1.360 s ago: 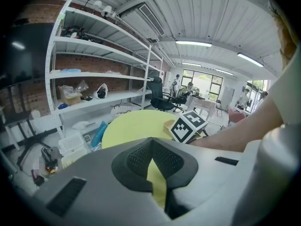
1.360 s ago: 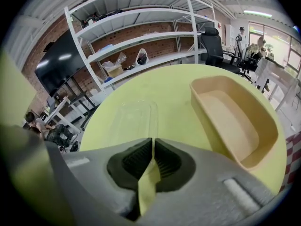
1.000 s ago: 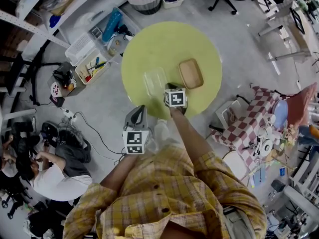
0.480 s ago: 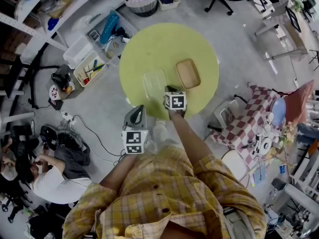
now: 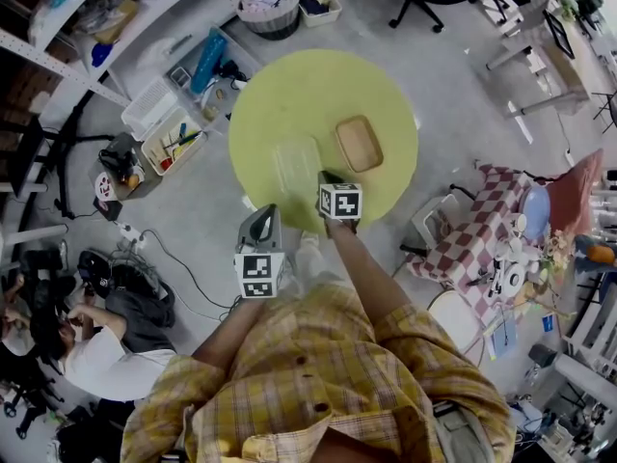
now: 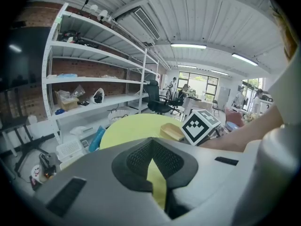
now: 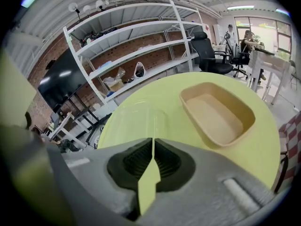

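Yellow table (image 5: 289,95): round, bearing a tan tray (image 5: 359,143) and a clear container (image 5: 297,162) side by side.
Right gripper (image 7: 153,142): jaws pressed together, empty, over the table's near edge beside the clear container.
Left gripper (image 6: 151,142): jaws together, empty, off the table.

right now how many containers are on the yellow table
2. A tan tray sits right of centre on the round yellow table. A clear plastic container lies just left of it. Part of the table's near edge is covered, so a small one could be hidden.
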Demonstrator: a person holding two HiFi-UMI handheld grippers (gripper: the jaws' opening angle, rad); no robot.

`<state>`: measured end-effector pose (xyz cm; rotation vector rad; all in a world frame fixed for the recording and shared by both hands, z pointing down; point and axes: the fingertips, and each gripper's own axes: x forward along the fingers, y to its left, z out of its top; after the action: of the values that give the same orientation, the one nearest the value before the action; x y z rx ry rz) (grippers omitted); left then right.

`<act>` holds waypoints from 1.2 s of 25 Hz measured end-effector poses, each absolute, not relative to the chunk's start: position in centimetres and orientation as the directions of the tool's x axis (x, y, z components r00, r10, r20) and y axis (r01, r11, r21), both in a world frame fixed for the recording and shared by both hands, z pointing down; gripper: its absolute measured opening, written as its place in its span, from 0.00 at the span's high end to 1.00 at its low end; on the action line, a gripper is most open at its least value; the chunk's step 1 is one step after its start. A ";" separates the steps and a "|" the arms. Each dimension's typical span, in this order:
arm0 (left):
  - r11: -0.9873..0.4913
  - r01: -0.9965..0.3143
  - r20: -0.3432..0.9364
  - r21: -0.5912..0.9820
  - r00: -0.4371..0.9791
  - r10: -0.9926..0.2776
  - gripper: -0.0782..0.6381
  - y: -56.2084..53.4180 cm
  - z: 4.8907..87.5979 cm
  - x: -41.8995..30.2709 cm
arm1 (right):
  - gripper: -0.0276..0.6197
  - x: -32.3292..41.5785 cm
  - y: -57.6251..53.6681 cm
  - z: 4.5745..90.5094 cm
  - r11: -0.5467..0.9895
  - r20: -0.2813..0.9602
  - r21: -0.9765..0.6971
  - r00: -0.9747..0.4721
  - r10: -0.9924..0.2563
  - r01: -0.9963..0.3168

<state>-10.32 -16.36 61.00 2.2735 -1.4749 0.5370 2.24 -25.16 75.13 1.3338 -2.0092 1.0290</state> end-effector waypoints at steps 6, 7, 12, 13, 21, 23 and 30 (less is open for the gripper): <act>-0.382 -0.919 0.498 0.097 0.377 -0.781 0.89 -15.8 60.6 -10.4 | 0.94 2.2 -24.4 73.4 0.230 0.722 -0.327 -0.399 -0.565 -0.917; -0.384 -0.918 0.496 0.096 0.379 -0.781 0.89 -15.8 60.6 -10.4 | 0.94 2.2 -24.3 73.1 0.230 0.715 -0.331 -0.402 -0.572 -0.915; -0.400 -0.911 0.495 0.103 0.396 -0.774 0.89 -15.4 59.8 -10.3 | 0.94 1.9 -23.9 71.4 0.225 0.684 -0.349 -0.411 -0.602 -0.910; -0.398 -0.912 0.491 0.101 0.394 -0.777 0.89 -15.3 59.8 -10.4 | 0.94 1.8 -23.7 71.0 0.223 0.679 -0.352 -0.412 -0.607 -0.909; -0.395 -0.914 0.470 0.094 0.391 -0.792 0.89 -14.8 59.2 -10.7 | 0.94 1.2 -22.2 68.2 0.239 0.636 -0.366 -0.430 -0.641 -0.899; -0.397 -0.913 0.471 0.095 0.392 -0.790 0.89 -14.6 59.2 -10.7 | 0.94 1.2 -22.0 67.5 0.239 0.627 -0.369 -0.431 -0.650 -0.898; -0.411 -0.908 0.448 0.085 0.403 -0.798 0.89 -14.0 58.7 -10.3 | 0.94 1.5 -20.5 65.6 0.243 0.592 -0.375 -0.433 -0.680 -0.895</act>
<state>-10.35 -14.02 58.69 2.3490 -1.4821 0.4898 1.46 -20.46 65.63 1.4592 -2.2137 0.9879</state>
